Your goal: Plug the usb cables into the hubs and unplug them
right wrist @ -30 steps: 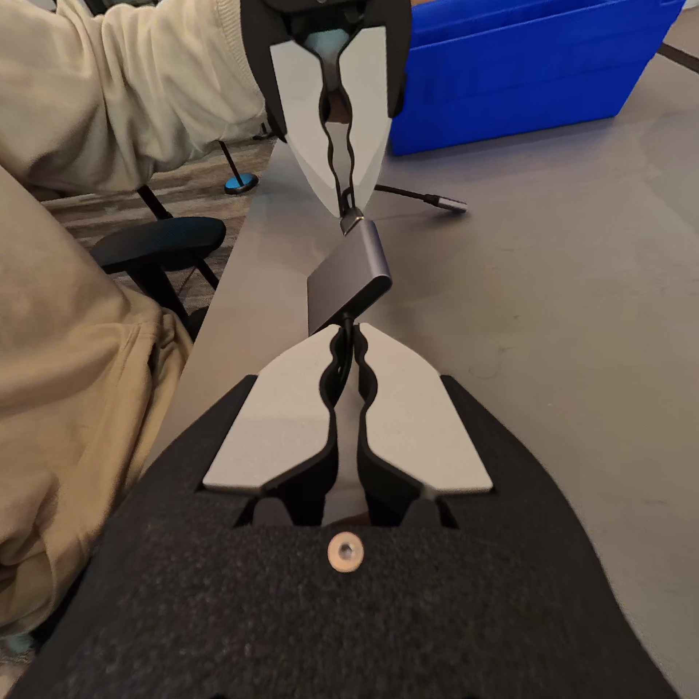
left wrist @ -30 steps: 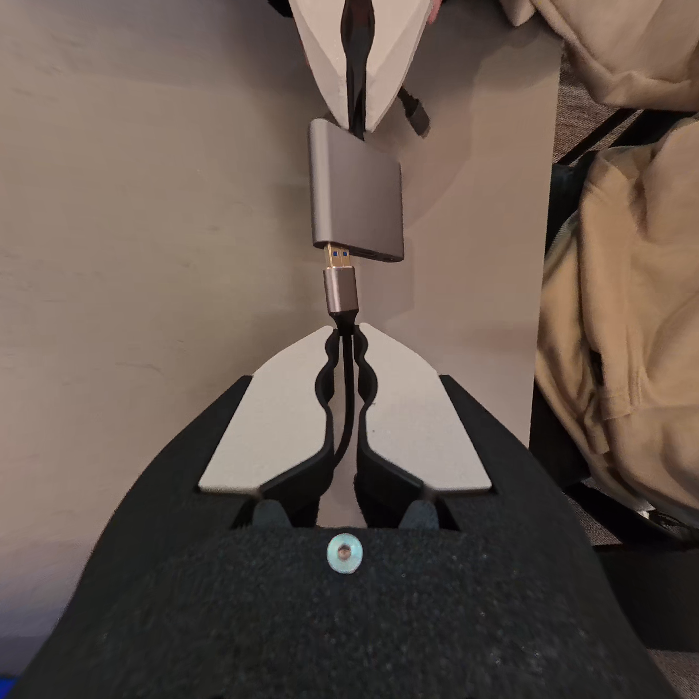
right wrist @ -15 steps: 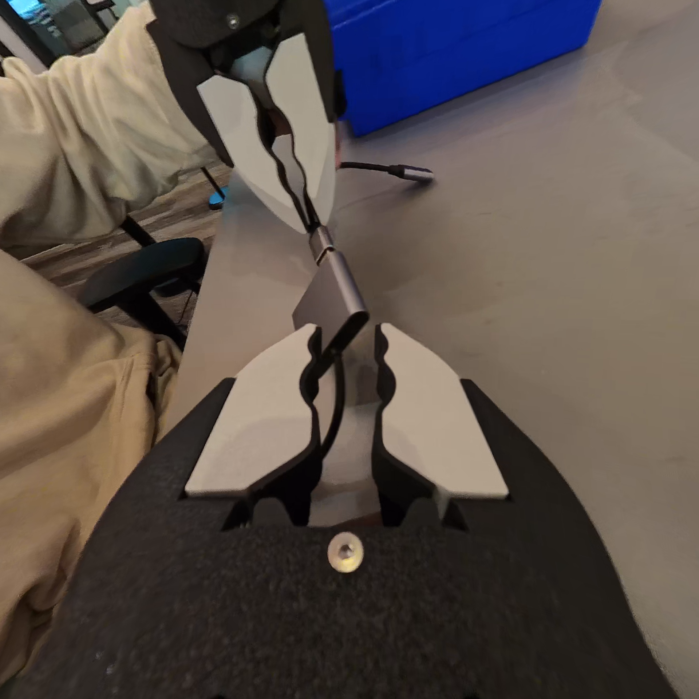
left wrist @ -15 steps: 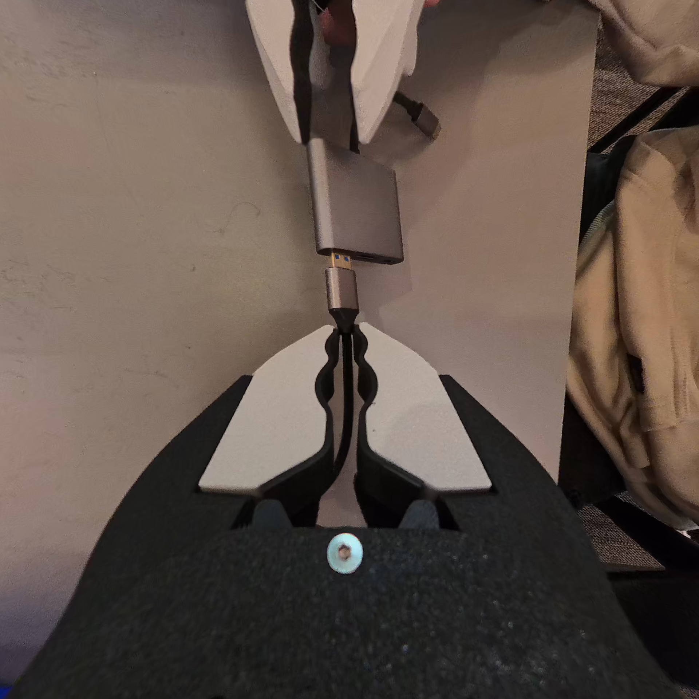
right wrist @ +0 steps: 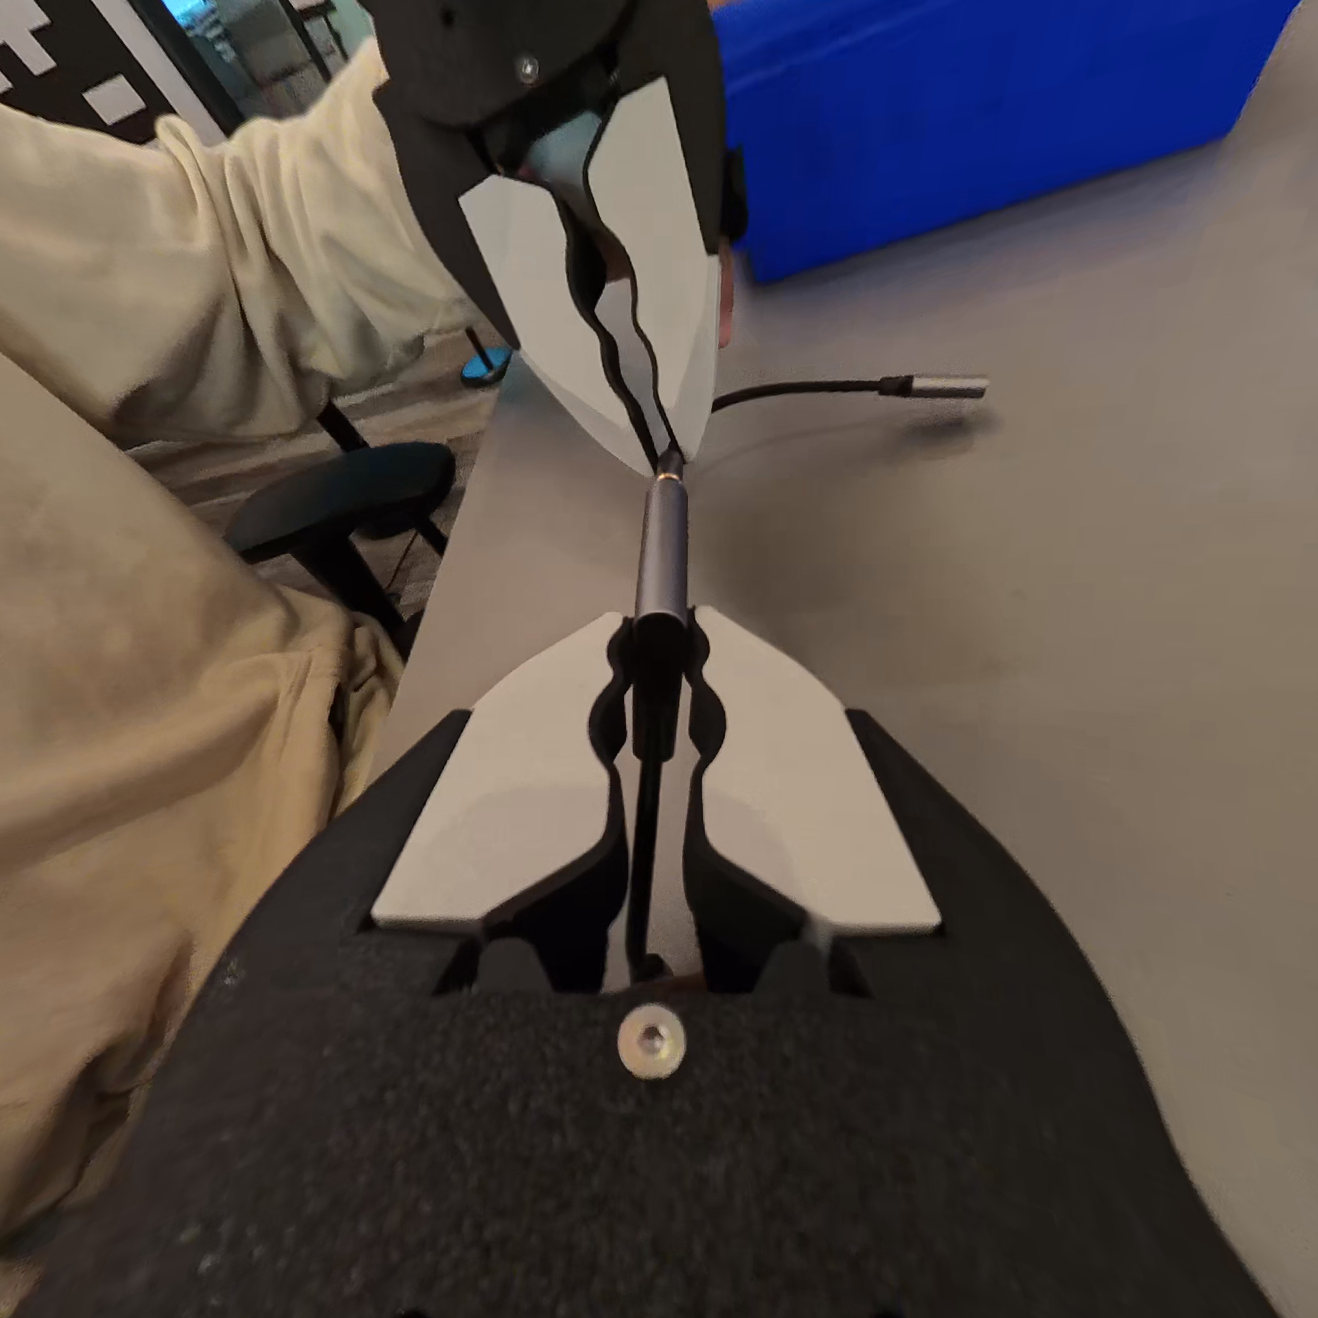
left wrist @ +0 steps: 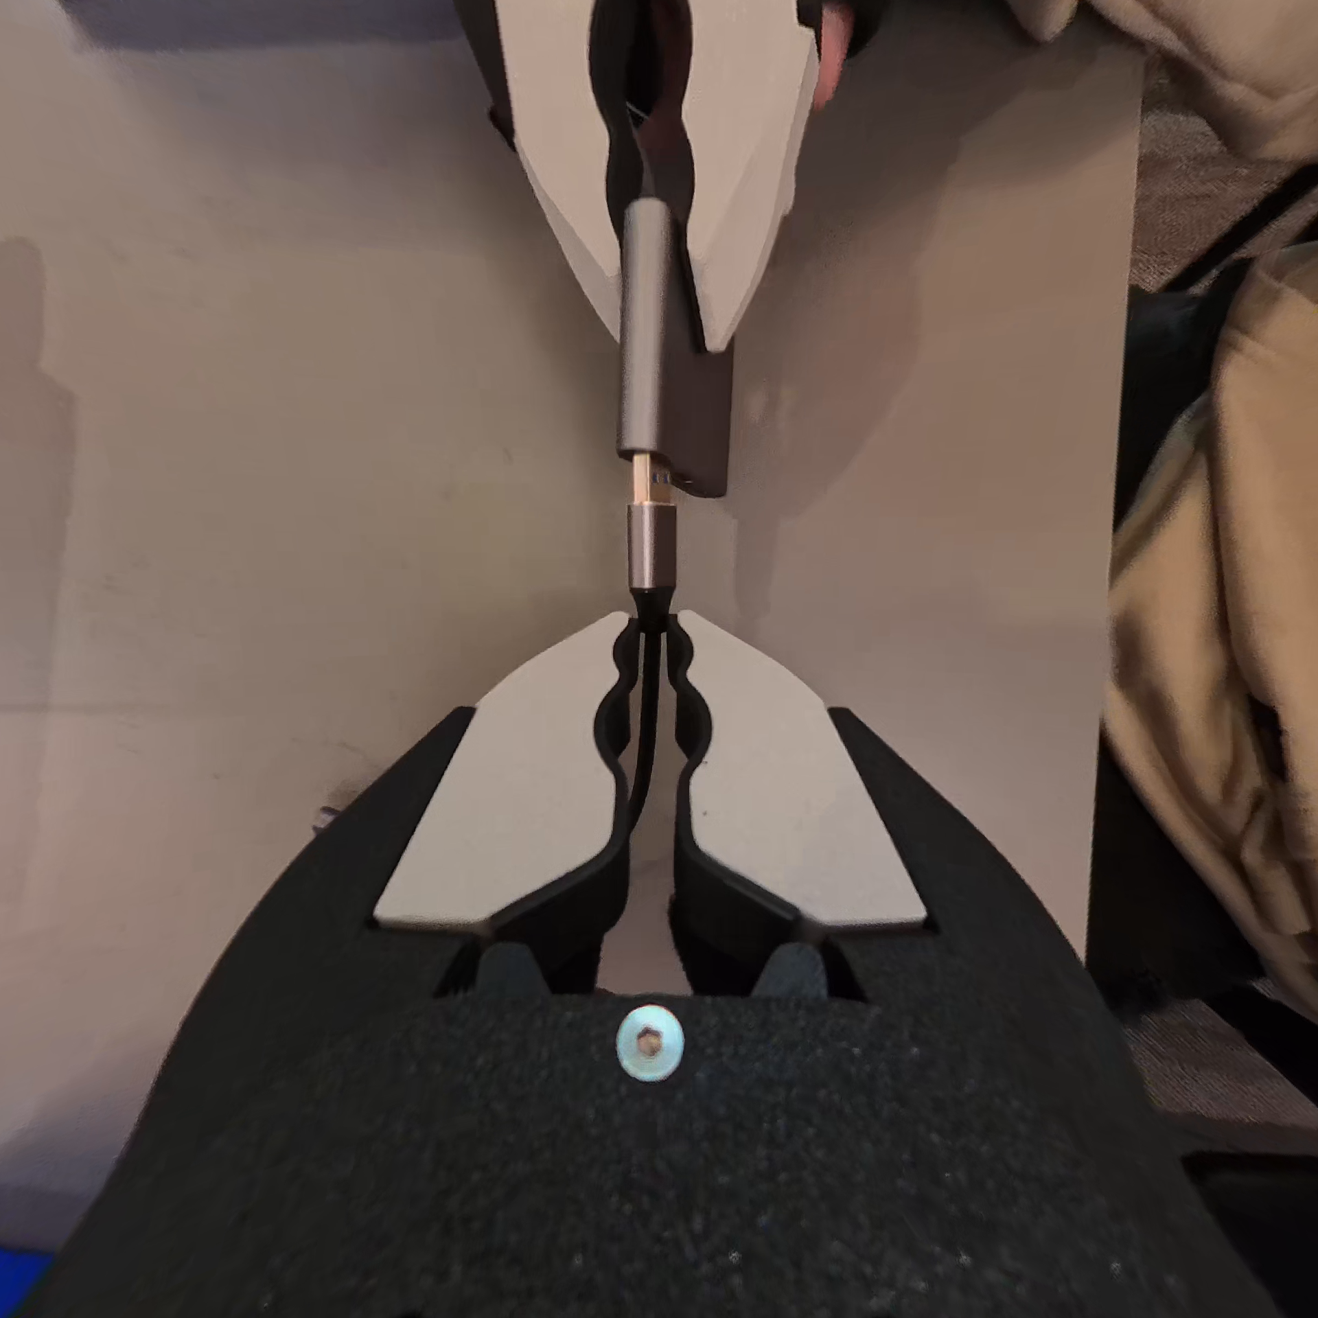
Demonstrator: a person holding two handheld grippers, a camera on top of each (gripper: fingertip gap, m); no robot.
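In the left wrist view my left gripper (left wrist: 652, 613) is shut on the black cable (left wrist: 642, 713) just behind a grey USB plug (left wrist: 650, 545). The plug's gold tip sits partly inside the grey hub (left wrist: 660, 342), which stands edge-on above the table. My right gripper (left wrist: 667, 285) comes in from the top and clamps the hub's far end. In the right wrist view my right gripper (right wrist: 660, 620) is shut on the hub (right wrist: 663, 549), with the hub's own black cable running back between the fingers. The left gripper (right wrist: 667, 456) holds the plug at the hub's far end.
The grey table (right wrist: 998, 642) has a loose cable end with a metal plug (right wrist: 934, 386) and a blue bin (right wrist: 998, 107) at the back. The table's edge runs close by, with a person's beige clothing (left wrist: 1212, 642) and a black chair (right wrist: 342, 492) beyond it. My hands' fingertips stand some 7 centimeters from each other.
My right gripper let go of the hub's cable, opened, moved forward and shut on the hub's body. The hub turned from flat to edge-on. The left gripper kept its hold on the cable.
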